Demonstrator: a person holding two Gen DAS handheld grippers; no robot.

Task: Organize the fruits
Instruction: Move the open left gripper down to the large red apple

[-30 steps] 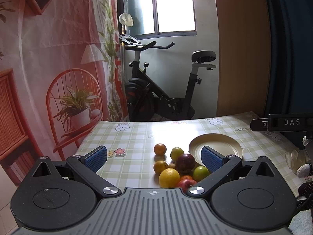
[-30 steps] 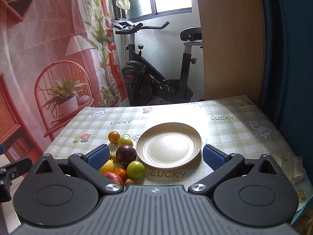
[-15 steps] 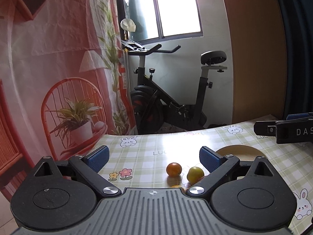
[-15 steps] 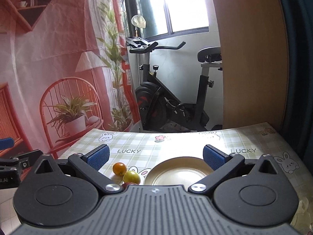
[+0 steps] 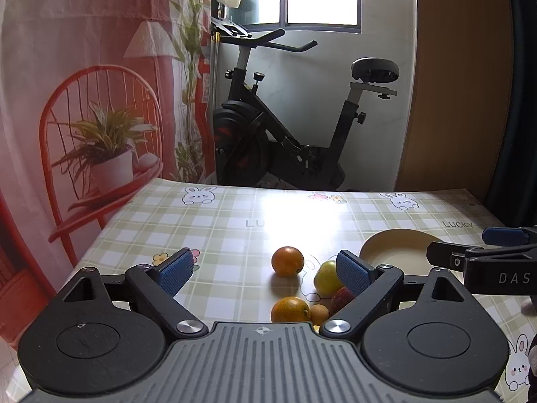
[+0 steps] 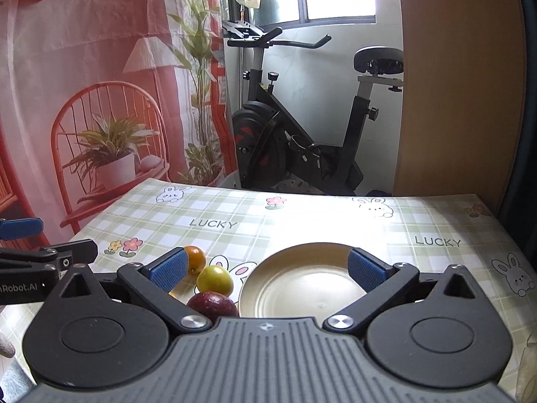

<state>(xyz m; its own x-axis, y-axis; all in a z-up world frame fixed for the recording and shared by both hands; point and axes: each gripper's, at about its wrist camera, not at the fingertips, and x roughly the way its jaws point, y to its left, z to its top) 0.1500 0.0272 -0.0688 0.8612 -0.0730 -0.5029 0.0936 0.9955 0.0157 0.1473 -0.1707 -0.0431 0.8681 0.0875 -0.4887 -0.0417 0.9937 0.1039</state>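
Left gripper (image 5: 265,270), jaws wide, holds nothing; the fruits (image 5: 288,261) lie ahead, toward its right finger. Right gripper (image 6: 268,270), jaws wide, frames the plate (image 6: 302,285).

Purple fruit (image 6: 212,305) and plate (image 6: 303,280) partly behind right gripper's body

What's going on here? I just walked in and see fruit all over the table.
A person holds tongs in each hand over a green checked tablecloth. Both the left tongs and the right tongs are open and hold nothing. A cluster of fruit, including a small round orange, a yellow-green fruit and a dark purple one, lies left of the round cream plate. The plate has no fruit on it yet.
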